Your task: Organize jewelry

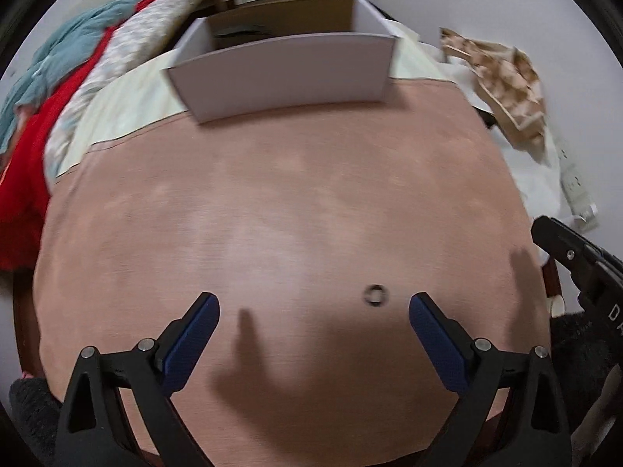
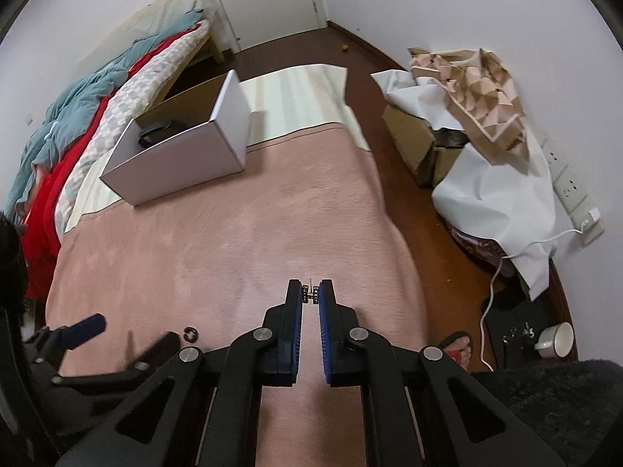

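Note:
A small dark ring (image 1: 375,295) lies on the pink cloth (image 1: 292,194), just ahead of and between my left gripper's (image 1: 313,307) open blue pads, nearer the right one. The ring also shows in the right wrist view (image 2: 190,334) beside the left gripper (image 2: 128,330). My right gripper (image 2: 310,295) is shut on a small metal jewelry piece (image 2: 310,295), likely an earring, held above the cloth. A white open box (image 1: 284,74) stands at the far end of the cloth; it also shows in the right wrist view (image 2: 183,148), with a dark item (image 2: 155,130) inside.
Bedding in red, teal and patterned fabric (image 2: 78,116) lies along the left. Cardboard boxes and white paper (image 2: 486,163) sit on the floor at right, with a wall socket strip and cable (image 2: 576,202). A white cup (image 2: 557,339) and small items rest on a dark surface at lower right.

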`<control>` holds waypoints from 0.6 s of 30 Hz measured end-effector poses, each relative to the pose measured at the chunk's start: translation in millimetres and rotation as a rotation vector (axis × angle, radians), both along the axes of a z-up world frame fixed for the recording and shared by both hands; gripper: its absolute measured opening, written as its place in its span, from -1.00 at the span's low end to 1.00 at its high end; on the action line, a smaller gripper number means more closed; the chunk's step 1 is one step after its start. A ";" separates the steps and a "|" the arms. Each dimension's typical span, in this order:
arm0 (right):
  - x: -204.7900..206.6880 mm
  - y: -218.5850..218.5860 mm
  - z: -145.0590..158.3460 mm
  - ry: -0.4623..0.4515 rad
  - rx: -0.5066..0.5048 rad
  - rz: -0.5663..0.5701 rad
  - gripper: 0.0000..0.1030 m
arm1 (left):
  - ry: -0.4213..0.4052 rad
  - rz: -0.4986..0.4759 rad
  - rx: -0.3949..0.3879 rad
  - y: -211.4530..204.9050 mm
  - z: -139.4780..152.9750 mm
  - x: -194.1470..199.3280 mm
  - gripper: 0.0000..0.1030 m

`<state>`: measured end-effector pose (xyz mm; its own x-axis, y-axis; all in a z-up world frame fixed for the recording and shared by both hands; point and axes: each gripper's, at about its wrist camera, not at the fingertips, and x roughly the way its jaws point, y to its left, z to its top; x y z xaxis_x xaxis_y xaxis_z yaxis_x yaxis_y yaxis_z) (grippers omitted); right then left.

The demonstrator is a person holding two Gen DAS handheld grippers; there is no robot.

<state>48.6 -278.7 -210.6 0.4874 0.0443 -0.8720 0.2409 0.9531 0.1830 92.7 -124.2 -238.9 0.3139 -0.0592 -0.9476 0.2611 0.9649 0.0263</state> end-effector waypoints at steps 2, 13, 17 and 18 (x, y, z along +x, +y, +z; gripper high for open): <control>-4.0 -6.6 0.8 0.004 0.006 -0.018 -0.83 | 0.007 -0.029 -0.003 -10.7 -2.4 -2.4 0.37; -15.1 -11.6 -5.2 0.019 0.018 -0.035 -0.82 | 0.010 -0.122 -0.005 -27.3 -6.6 -5.1 -0.73; -15.0 -11.6 -1.9 0.011 0.014 -0.038 -0.82 | 0.006 -0.120 -0.017 -25.7 -7.0 -3.4 -0.84; -15.3 -11.4 -1.0 0.010 0.013 -0.040 -0.82 | 0.004 -0.120 -0.021 -26.9 -7.9 -3.7 -0.84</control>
